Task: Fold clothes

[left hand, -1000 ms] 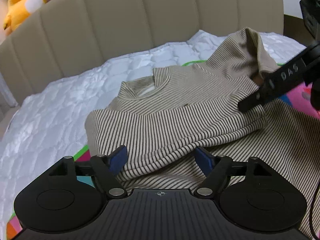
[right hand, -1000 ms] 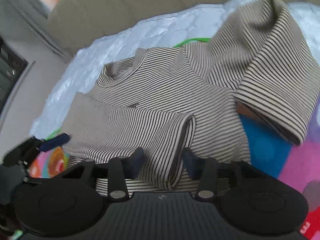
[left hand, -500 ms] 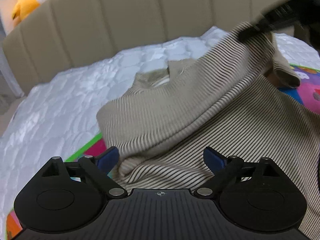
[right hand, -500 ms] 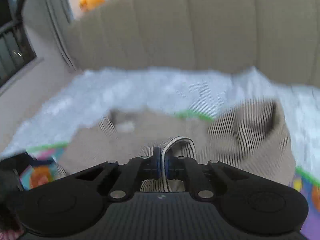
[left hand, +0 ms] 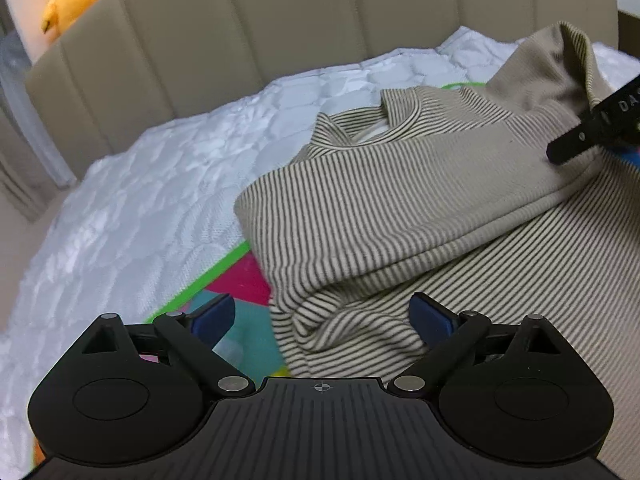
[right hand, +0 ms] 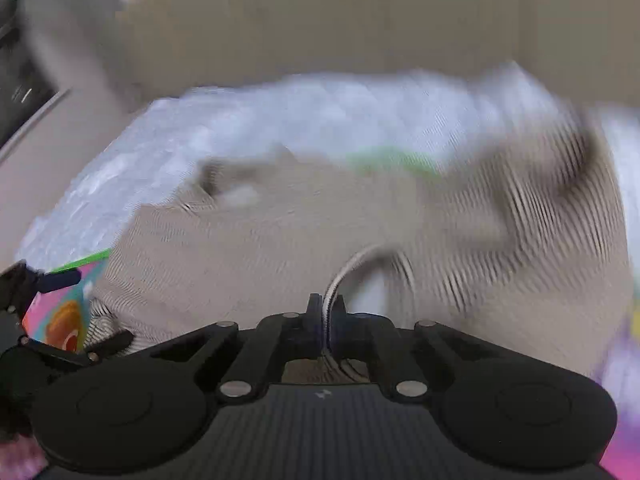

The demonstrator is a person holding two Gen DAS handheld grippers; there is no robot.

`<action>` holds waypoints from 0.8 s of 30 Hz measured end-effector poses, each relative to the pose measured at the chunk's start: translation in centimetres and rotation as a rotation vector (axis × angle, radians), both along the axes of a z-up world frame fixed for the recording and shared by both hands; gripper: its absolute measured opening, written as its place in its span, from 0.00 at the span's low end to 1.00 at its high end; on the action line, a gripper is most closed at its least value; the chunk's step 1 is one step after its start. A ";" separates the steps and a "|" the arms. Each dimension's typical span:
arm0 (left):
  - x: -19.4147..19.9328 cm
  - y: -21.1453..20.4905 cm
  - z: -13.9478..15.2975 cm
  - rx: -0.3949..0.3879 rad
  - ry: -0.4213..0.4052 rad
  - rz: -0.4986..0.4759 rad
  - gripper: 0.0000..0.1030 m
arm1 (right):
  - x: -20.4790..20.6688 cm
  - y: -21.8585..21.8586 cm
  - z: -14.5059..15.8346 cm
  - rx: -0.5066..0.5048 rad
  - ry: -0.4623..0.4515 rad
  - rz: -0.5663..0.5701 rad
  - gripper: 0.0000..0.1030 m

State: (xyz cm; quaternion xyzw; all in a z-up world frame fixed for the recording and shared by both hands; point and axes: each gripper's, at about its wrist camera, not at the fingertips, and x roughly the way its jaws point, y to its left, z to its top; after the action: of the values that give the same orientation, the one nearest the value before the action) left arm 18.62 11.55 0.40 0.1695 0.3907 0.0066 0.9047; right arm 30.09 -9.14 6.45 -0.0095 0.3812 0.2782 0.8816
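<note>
Two grippers are working a striped sweater (left hand: 400, 208) that is lying on a colourful mat (left hand: 236, 280) atop a white quilted bed (left hand: 160, 184). Since a second ago, the right gripper (right hand: 327, 312) has clenched on a fold of the sweater's cloth and is lifting it. Meanwhile the left gripper (left hand: 320, 318) is spreading wider, with bunched fabric lying loose between its blue pads (left hand: 430, 318).

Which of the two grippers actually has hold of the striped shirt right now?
The right gripper: its jaws are pinched shut on an edge of the striped shirt. The left gripper is opening wide, its pads flanking a bunched fold without pressing it.
</note>
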 end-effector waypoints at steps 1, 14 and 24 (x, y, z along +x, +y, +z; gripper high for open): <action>0.1 0.1 -0.1 0.018 -0.007 0.008 0.95 | 0.3 0.8 1.8 0.023 -0.066 0.026 0.04; -0.8 1.5 0.4 0.053 -0.052 0.099 0.98 | 3.7 -2.7 -3.1 -0.078 -0.001 -0.066 0.04; -1.8 0.0 4.4 -0.299 -0.186 -0.056 1.00 | -1.4 -3.6 -0.8 -0.213 -0.194 0.082 0.40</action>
State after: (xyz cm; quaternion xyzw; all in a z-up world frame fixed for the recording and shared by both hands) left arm 16.79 11.56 4.84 0.0424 0.2972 -0.0610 0.9519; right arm 28.72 -12.76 5.63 -0.1454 0.3209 0.2695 0.8962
